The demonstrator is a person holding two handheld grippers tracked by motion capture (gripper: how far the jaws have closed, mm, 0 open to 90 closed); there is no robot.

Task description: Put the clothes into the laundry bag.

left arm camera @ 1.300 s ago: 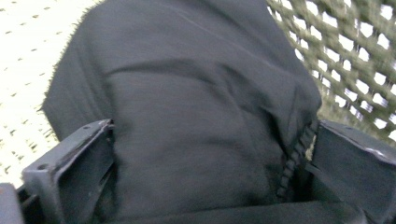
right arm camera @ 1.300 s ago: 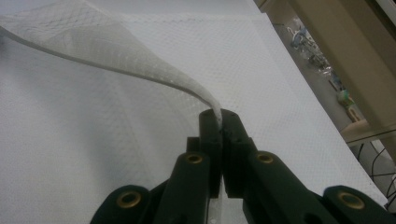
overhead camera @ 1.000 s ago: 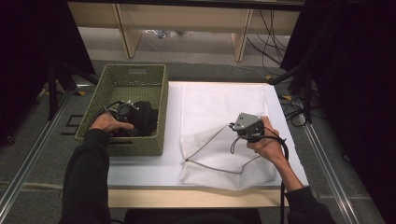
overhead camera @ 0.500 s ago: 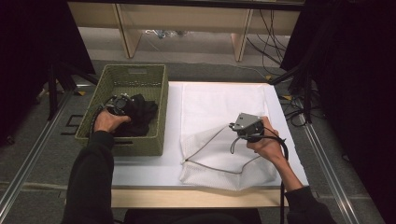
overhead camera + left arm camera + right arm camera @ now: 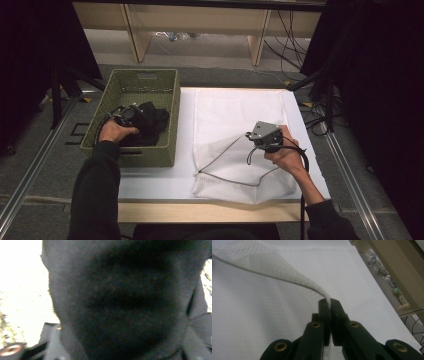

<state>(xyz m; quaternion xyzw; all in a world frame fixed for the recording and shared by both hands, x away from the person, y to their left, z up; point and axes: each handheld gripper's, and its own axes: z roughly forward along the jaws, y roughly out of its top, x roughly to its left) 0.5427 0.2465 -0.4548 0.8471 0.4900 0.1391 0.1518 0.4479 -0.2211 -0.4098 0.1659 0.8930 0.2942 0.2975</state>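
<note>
Inside basket (image 5: 165, 95), left tool (image 5: 125, 116) w/ black cloth (image 5: 150, 120) moved further back.

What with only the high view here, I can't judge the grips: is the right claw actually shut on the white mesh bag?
Observer: Yes. In the right gripper view the right claw is pinched shut on the mesh bag's hemmed edge, which arches up off the layer below.
Operator: And the left claw, in the green basket?
Observer: In the left gripper view black cloth presses against the camera and covers the jaws, so I cannot tell whether they are shut.
</note>
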